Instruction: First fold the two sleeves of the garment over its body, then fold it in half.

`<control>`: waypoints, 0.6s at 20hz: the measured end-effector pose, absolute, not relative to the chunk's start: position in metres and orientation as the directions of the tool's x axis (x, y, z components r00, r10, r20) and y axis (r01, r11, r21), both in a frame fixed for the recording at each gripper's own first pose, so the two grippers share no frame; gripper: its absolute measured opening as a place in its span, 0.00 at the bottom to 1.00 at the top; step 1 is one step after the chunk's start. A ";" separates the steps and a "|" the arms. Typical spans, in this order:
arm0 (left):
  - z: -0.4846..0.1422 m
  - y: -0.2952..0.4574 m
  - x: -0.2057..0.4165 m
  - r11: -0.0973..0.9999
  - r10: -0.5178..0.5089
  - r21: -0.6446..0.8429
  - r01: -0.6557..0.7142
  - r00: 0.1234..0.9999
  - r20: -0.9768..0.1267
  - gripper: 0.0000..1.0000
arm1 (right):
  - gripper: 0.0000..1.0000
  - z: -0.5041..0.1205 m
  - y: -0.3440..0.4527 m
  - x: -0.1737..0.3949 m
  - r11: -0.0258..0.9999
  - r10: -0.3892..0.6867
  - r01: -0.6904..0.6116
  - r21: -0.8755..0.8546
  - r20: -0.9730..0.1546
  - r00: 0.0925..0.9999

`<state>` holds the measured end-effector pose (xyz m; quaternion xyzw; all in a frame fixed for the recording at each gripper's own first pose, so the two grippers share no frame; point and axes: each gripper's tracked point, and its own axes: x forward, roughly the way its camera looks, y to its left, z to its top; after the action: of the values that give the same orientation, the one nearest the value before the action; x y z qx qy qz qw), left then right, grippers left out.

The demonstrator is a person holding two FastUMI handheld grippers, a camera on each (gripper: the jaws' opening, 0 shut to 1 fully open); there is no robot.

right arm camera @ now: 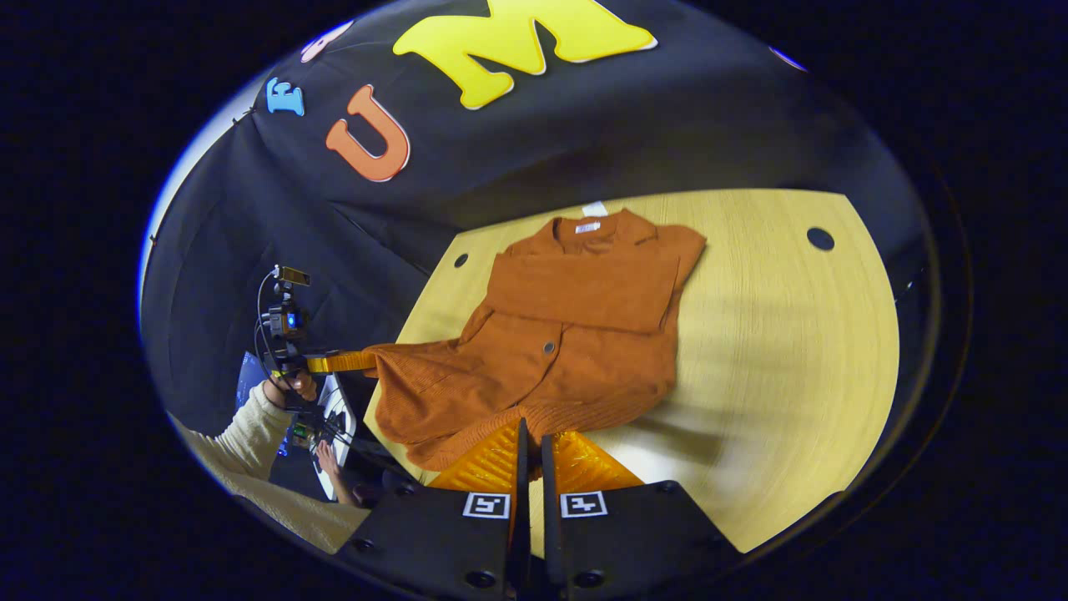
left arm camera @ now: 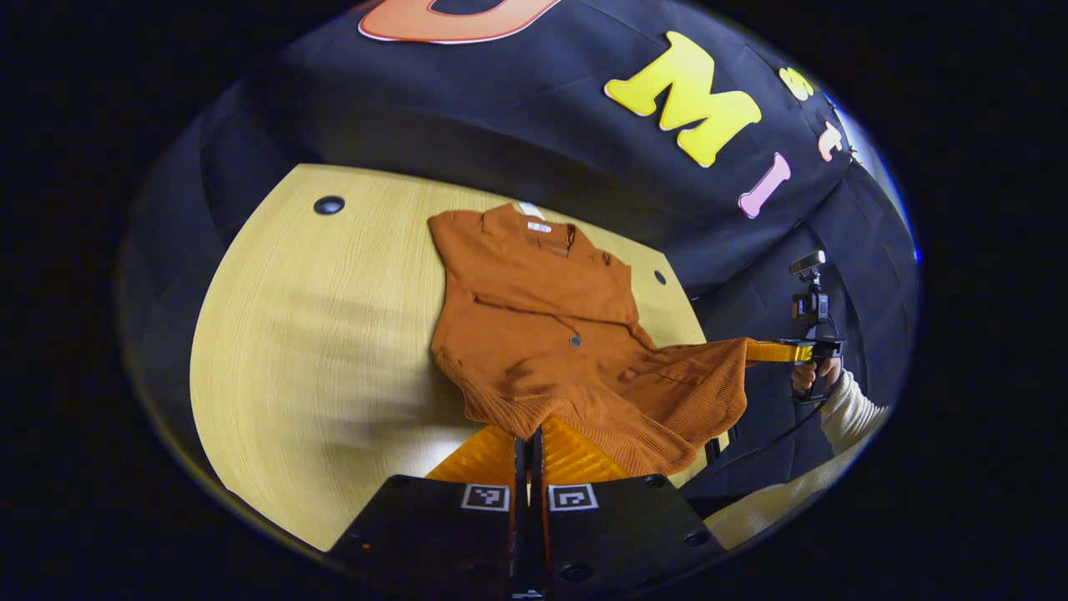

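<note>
We hold the shirt (left arm camera: pixel 534 334) by its hem, stretched off the table (left arm camera: pixel 317 334) just ahead of us; our left gripper (left arm camera: pixel 527 436) is pinched closed on one hem corner; our right gripper (right arm camera: pixel 529 434) is clamped on the other corner, sleeves folded over the body beyond.

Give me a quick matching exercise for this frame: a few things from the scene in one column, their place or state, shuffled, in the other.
Things:
1. garment
2. collar
3. hem
4. table

Places or states:
A. pinched by both hand-held grippers, lifted at the near edge
B. bare wood beside the cloth
C. sleeves folded over the body
D. at the far end, toward the booth wall

Pairs: 1-C, 2-D, 3-A, 4-B
</note>
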<state>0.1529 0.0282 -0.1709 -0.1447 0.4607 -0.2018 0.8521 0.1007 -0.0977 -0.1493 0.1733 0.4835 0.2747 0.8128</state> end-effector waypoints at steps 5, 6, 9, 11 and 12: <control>-0.157 0.025 0.266 0.882 -0.453 -0.429 0.192 0.596 -0.663 0.03 | 0.07 -0.145 -0.105 0.210 0.830 0.548 -0.223 0.512 -0.673 0.497; -0.161 0.024 0.287 0.885 -0.442 -0.432 0.175 0.608 -0.659 0.03 | 0.07 -0.149 -0.108 0.231 0.833 0.539 -0.202 0.515 -0.671 0.509; -0.187 0.023 0.343 0.889 -0.421 -0.438 0.134 0.614 -0.667 0.03 | 0.07 -0.176 -0.114 0.287 0.830 0.523 -0.127 0.544 -0.677 0.517; -0.214 0.021 0.380 0.891 -0.409 -0.442 0.110 0.616 -0.673 0.03 | 0.07 -0.205 -0.123 0.324 0.830 0.502 -0.074 0.552 -0.685 0.528; -0.229 0.017 0.398 0.885 -0.413 -0.455 0.097 0.614 -0.673 0.03 | 0.07 -0.221 -0.124 0.342 0.821 0.502 -0.046 0.570 -0.680 0.534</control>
<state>0.3980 0.0169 -0.2291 -0.1907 0.4148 -0.1453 0.8778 0.3417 -0.1243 -0.2206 0.2511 0.4541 0.1631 0.8391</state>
